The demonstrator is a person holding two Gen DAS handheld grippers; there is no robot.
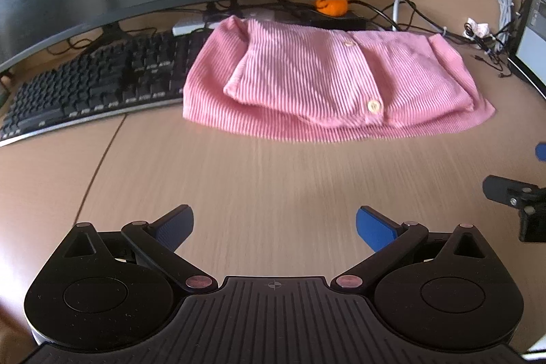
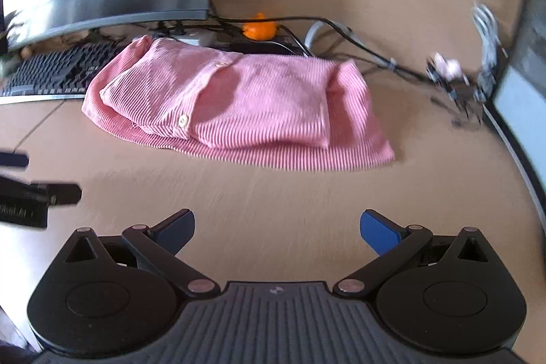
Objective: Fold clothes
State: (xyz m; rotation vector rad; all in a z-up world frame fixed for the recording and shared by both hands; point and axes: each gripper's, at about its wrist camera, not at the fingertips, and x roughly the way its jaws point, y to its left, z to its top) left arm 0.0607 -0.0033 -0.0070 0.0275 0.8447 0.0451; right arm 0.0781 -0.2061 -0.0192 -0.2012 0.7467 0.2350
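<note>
Wood-grain desk (image 1: 273,179), ribbed pink shirt (image 1: 327,81)

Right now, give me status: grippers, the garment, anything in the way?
Left gripper and right gripper open, empty, short of the cloth. Pink shirt folded on desk, left edge overlapping keyboard. Cables behind it; near side unobstructed.

Pink ribbed shirt (image 1: 327,81) (image 2: 239,104), folded into a wide flat rectangle, button placket on top with two pale buttons showing, sleeves tucked over, lying mid-desk, far left edge overlapping the keyboard's right end
</note>
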